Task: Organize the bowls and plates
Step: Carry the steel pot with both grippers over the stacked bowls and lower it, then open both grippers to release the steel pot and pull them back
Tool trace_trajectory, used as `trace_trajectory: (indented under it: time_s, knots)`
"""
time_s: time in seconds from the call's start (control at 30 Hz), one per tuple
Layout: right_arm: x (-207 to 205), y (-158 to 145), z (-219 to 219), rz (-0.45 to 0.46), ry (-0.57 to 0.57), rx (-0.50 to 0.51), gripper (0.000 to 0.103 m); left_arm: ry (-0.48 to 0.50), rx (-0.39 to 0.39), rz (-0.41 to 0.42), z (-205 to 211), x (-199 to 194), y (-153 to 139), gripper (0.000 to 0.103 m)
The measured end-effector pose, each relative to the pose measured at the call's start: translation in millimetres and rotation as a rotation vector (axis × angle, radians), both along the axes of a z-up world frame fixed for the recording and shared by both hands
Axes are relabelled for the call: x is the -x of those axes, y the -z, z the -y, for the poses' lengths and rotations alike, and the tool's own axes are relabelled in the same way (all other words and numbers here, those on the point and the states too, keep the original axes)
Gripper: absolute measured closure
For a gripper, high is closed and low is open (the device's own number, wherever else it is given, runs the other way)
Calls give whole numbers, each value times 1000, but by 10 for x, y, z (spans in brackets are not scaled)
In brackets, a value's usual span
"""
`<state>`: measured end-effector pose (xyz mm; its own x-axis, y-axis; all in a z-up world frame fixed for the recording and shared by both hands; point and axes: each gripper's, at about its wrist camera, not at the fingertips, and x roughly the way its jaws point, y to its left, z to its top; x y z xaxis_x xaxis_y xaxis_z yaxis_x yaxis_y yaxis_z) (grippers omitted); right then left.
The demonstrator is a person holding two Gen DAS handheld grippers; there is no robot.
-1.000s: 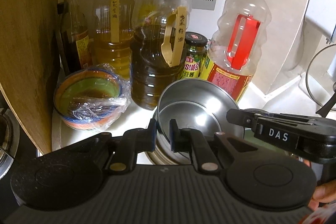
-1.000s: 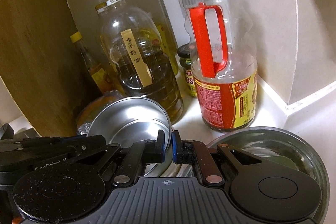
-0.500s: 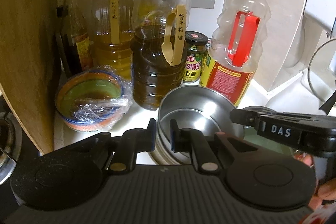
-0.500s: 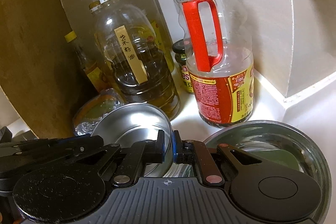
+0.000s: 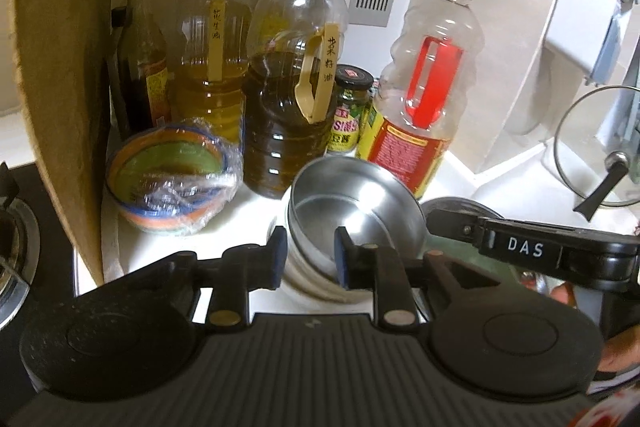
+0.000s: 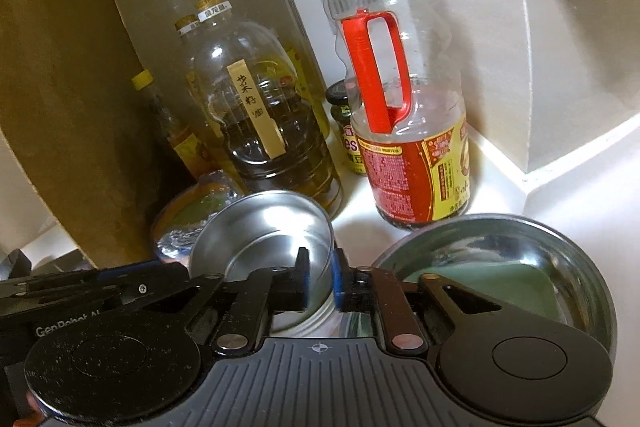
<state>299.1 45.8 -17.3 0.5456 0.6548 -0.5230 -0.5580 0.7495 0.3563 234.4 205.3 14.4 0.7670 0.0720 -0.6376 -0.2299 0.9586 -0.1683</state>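
Observation:
A steel bowl (image 5: pixel 360 203) sits on top of a stack of bowls on the white counter; it also shows in the right wrist view (image 6: pixel 264 231). My left gripper (image 5: pixel 307 259) is open, one finger on each side of the bowl's near rim, with clear gaps. My right gripper (image 6: pixel 321 281) straddles the bowl's right rim with its jaws slightly apart. A larger steel bowl (image 6: pixel 500 267) holding something green sits to the right. A colourful bowl wrapped in plastic film (image 5: pixel 172 175) stands to the left.
Oil bottles (image 5: pixel 288 87), a red-handled bottle (image 5: pixel 424 99) and sauce jars (image 5: pixel 348 107) crowd the corner behind the bowls. A wooden board (image 5: pixel 60 67) stands at left beside a stove burner (image 5: pixel 12 235). A glass lid (image 5: pixel 596 147) leans at right.
Both grippers have opened around the steel bowl's rim; the left jaws are now clearly wider. The bowl has settled onto the stack. Both cameras have pulled back slightly.

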Motion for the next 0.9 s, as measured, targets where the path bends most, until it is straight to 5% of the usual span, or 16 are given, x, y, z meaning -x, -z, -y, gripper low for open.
trace_trajectory:
  time_s: [0.07,0.1,0.47,0.9]
  knots:
    - [89,-11,61,1,8,-10,52,3,9,-14,-7,100,-7,74]
    - [134,-15,92,5,13,-17,48,3,12,-20,-10,150,-8,74]
    - [765,-8,361,-34,13,-24,38,8,39,-117,-33,740,100,73]
    - [1319,300,482,-118,10,109,33,51,28,-215,135,1227,317,73]
